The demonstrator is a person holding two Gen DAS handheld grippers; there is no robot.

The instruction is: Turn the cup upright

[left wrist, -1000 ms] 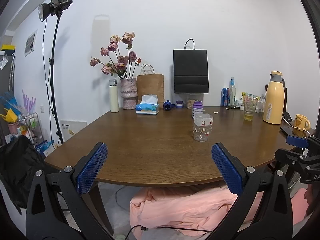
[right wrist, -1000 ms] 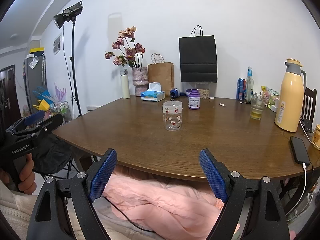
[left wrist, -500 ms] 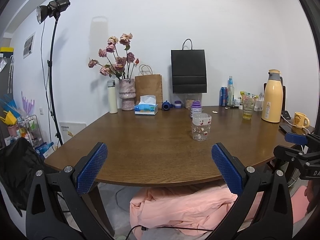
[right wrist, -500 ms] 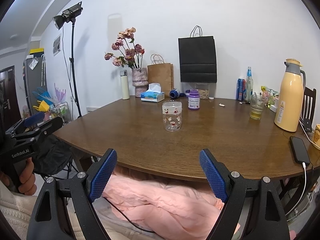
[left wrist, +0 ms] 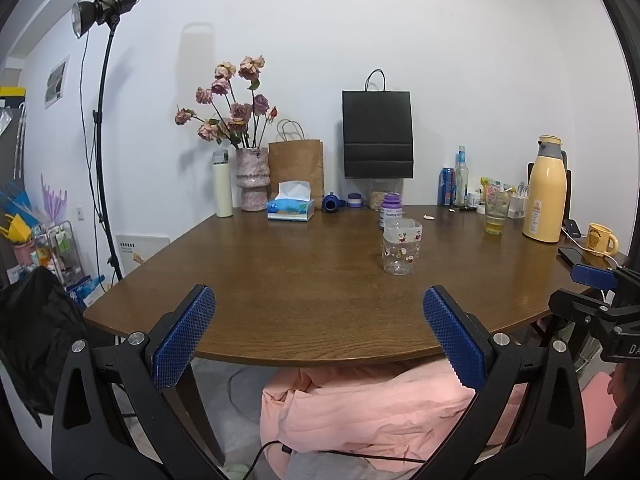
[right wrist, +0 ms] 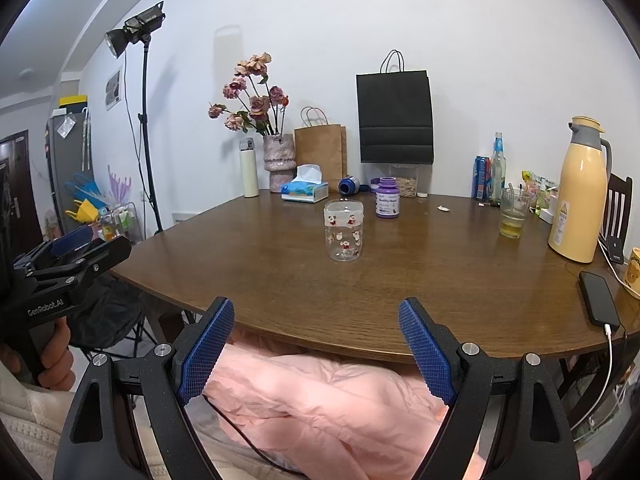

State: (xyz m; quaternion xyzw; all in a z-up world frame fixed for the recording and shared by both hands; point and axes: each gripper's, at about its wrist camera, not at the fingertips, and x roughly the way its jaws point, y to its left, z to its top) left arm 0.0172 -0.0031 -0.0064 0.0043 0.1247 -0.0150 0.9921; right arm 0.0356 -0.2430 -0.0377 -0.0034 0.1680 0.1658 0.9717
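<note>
The cup point(right wrist: 343, 229), clear with small printed figures, stands on the tabletop point(right wrist: 420, 280) just before a purple jar point(right wrist: 387, 203); which end is up is hard to tell; the left gripper point(left wrist: 319, 336) and right gripper point(right wrist: 316, 346) hover at the near edge, fingers wide apart, holding nothing.

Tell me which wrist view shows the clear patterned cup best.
The right wrist view: the cup stands near the centre, straight ahead of the open right gripper. In the left wrist view the cup sits off to the right and partly overlaps the purple bottle.
</note>
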